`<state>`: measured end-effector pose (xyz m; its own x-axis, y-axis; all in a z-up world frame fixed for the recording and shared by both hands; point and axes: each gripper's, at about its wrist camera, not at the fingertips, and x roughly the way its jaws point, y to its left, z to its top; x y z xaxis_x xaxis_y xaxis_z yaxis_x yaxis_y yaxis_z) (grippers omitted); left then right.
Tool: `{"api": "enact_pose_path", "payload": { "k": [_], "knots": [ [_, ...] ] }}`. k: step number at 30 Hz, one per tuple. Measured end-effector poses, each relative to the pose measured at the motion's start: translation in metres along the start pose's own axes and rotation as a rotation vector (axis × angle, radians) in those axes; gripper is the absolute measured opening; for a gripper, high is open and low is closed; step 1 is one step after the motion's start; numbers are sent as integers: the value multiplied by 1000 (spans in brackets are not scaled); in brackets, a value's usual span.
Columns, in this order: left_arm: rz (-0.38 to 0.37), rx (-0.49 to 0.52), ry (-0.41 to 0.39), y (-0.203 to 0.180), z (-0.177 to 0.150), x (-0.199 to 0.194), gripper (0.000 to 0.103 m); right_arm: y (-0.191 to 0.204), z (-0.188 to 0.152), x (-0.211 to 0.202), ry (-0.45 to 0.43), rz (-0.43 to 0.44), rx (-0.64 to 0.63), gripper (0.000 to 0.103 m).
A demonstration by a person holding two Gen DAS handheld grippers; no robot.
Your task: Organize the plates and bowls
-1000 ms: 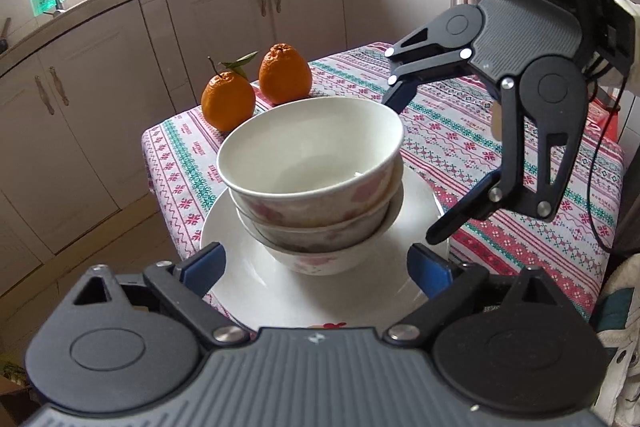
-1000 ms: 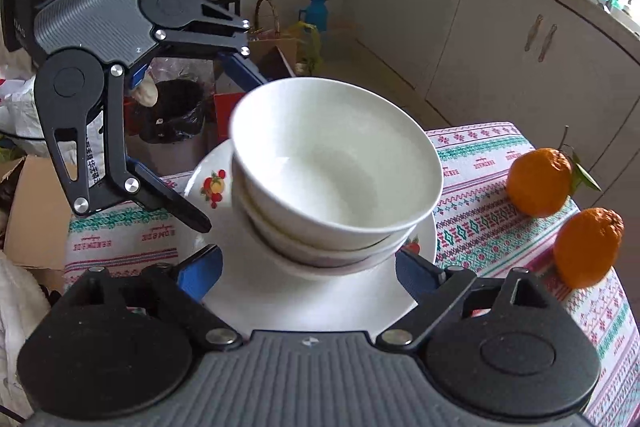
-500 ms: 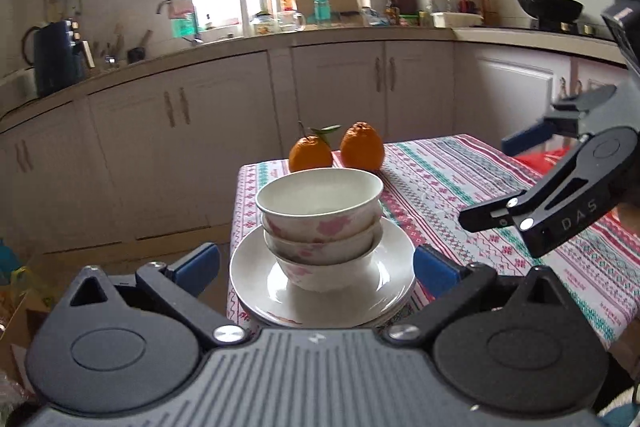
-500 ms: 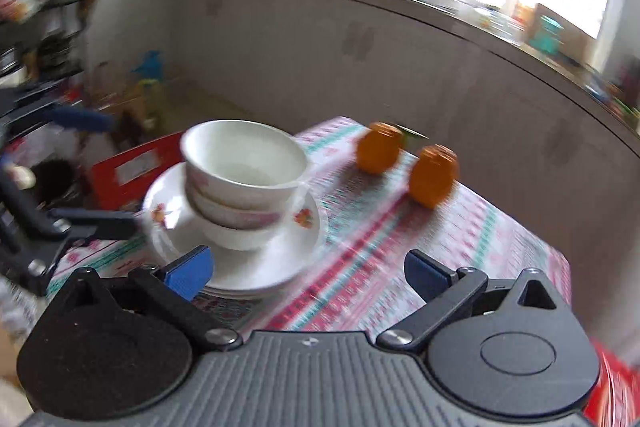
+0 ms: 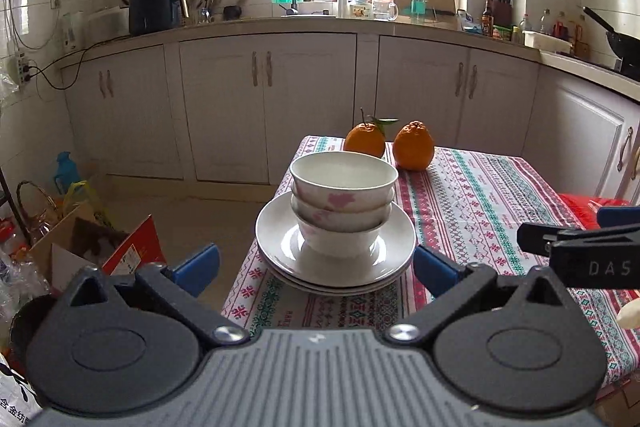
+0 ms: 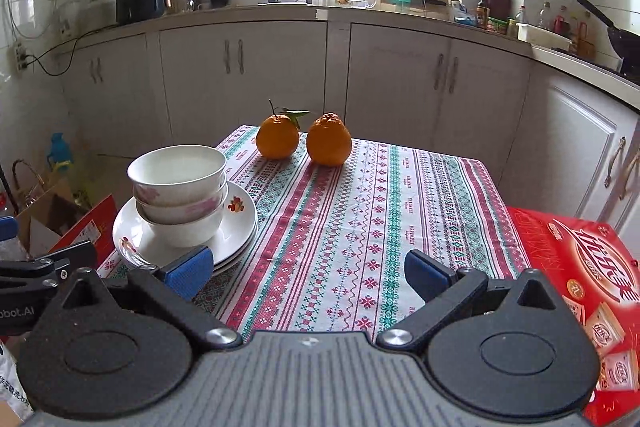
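At nine o'clock of the table (image 6: 460,187): stacked bowls (image 6: 180,187) nested on stacked plates (image 6: 240,223), close to the cloth's edge. Left gripper (image 5: 316,263) spread wide, holding nothing, facing the pile. Right gripper (image 6: 306,273) likewise wide and empty, over bare cloth. Two oranges (image 6: 304,141) at twelve o'clock. Risk: a nudge tipping the tall pile floorward.

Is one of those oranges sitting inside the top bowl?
No, the top bowl looks empty, and both oranges sit on the tablecloth beyond the stack.
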<state>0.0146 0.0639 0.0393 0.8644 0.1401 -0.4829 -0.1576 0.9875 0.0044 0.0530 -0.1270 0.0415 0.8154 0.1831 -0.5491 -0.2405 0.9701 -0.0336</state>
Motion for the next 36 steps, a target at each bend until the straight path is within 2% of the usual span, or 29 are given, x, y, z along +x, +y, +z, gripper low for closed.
{"api": "enact_pose_path", "payload": {
  "k": [11,36],
  "knots": [
    [34,-6,4,-5,-2,-5,102,10,-2,-9,-28,-19,-30,103],
    [48,-34,18,-6,-4,-4,102,12,-3,-11,-30,-35,-33,103]
  ]
}}
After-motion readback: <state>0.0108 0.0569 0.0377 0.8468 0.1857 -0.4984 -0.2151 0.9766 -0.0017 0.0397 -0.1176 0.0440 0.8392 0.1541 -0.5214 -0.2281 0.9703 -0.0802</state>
